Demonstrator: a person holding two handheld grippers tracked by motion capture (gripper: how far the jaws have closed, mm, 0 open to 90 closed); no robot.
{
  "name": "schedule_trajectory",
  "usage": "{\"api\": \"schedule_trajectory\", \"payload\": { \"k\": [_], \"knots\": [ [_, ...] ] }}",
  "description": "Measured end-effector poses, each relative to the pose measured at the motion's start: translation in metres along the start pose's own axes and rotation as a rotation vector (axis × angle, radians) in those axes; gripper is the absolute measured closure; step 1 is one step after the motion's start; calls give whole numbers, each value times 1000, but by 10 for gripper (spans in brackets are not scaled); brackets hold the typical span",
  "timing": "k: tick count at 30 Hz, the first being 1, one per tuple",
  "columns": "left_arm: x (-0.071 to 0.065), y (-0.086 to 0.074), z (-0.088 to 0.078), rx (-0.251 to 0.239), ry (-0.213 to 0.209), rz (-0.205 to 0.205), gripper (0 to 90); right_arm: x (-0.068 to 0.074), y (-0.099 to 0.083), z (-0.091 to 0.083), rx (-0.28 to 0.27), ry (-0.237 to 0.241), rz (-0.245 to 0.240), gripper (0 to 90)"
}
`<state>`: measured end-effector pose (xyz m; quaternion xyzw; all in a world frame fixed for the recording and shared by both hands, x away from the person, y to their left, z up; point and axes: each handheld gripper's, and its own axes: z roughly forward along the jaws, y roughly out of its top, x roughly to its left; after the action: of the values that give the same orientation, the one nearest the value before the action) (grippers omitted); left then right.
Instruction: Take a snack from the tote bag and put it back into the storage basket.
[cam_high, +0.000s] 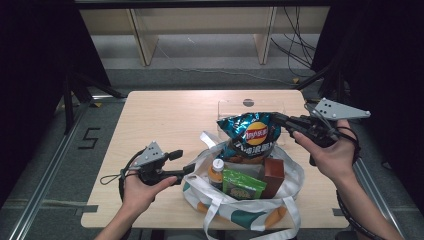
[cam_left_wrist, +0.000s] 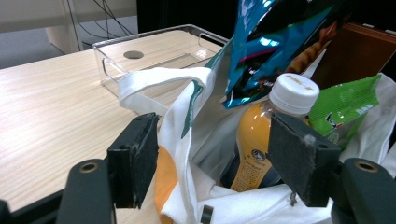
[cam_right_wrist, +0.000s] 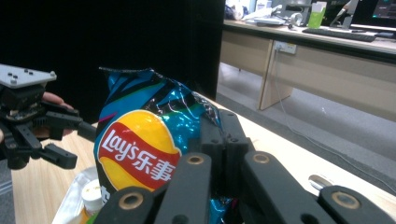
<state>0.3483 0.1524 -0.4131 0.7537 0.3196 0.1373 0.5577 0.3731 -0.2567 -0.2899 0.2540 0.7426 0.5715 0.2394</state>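
Right gripper (cam_high: 280, 120) jaws clamped on the top corner of the crinkly blue foil crisp bag (cam_high: 248, 136), held above the white cloth tote (cam_high: 295, 177) on the wooden counter (cam_high: 165, 120), apparently for unpacking; left gripper (cam_high: 181, 162) jaws open astride the tote's rim, likely to steady it.

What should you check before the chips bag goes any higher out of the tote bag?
1. Right gripper shut on the Lay's chips bag: ok.
2. Chips bag clear of the tote bag: not ok, its bottom is still inside.
3. Left gripper holding the tote bag's rim: not ok, jaws open around it.
4. Juice bottle upright: ok.
5. Clear tray free to take the chips: ok.
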Motion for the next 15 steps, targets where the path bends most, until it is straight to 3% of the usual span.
{"api": "schedule_trajectory", "payload": {
  "k": [1,4,6,13,15],
  "knots": [
    [-1,-1,0,1,5,-15,330,1,0,0,0,-2,30,900],
    [0,-1,1,0,-8,-5,330,0,4,-2,-19,-7,53,900],
    [-1,-1,1,5,-4,-4,330,-1,6,-3,-30,-19,40,900],
    [0,-1,0,-1,-3,-5,330,0,14,-5,-49,-26,80,900],
    [-1,-1,-1,-12,4,-26,330,-1,16,-6,-60,-40,73,900]
  ]
}}
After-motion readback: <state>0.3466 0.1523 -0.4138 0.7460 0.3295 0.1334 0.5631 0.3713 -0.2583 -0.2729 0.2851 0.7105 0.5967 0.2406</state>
